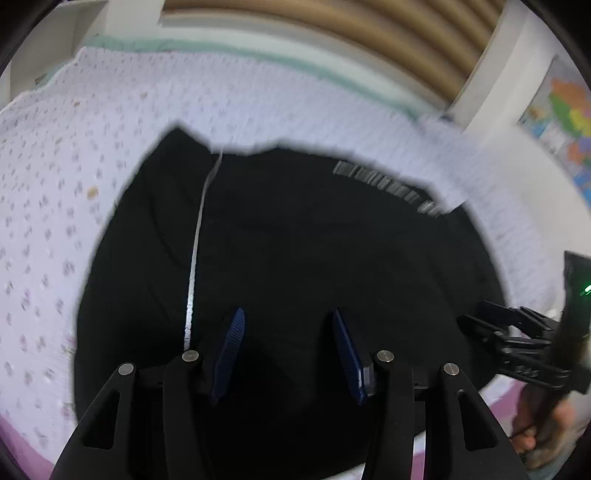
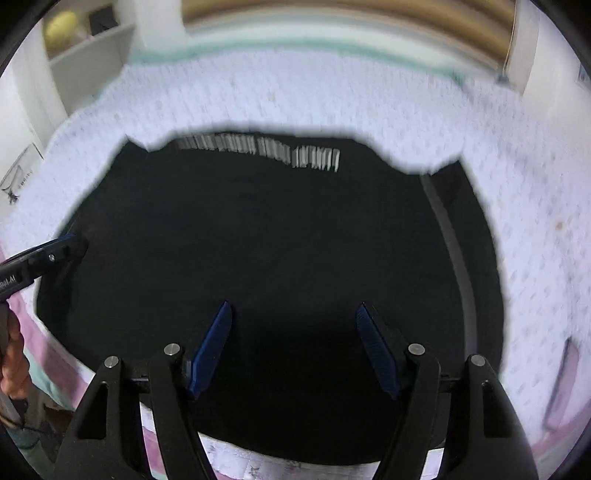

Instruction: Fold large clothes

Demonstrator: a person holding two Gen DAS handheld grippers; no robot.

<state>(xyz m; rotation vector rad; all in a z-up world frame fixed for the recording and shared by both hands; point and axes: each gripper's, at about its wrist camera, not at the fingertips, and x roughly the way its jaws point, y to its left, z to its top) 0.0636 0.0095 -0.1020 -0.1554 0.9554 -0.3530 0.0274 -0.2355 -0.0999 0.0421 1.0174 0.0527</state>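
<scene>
A black garment (image 1: 295, 240) lies spread flat on a bed covered by a pale lilac bedspread (image 1: 55, 184) with a small repeating print, seen from two wrist cameras held above its near edge. The left hand-held gripper (image 1: 288, 317) hangs over the near part of the cloth, its blue-padded fingers (image 1: 231, 350) spread apart with nothing between them. The right hand-held gripper (image 2: 293, 310) is likewise spread wide and empty, poised above the garment's near hem; whether either set of fingertips touches the fabric cannot be told.

A thin white stripe (image 1: 195, 243) runs from the garment's far edge toward the near edge, left of the left gripper; in the right wrist view the same stripe (image 2: 450, 240) curves along the garment's right side. A row of blurred white lettering (image 2: 258, 149) sits near the far edge of the cloth, too smeared to read.

Each tool shows in the other's view: the right one enters the left view from the right edge, held in a bare hand (image 1: 543, 435), and the left one enters the right view from the left edge. A mint-green strip (image 1: 258, 55) borders the far side of the bedspread, with tan slats (image 1: 332, 29) behind it. A coloured map (image 1: 565, 118) hangs on the wall at right, and a white shelf (image 2: 88, 48) stands at far left in the right view.
</scene>
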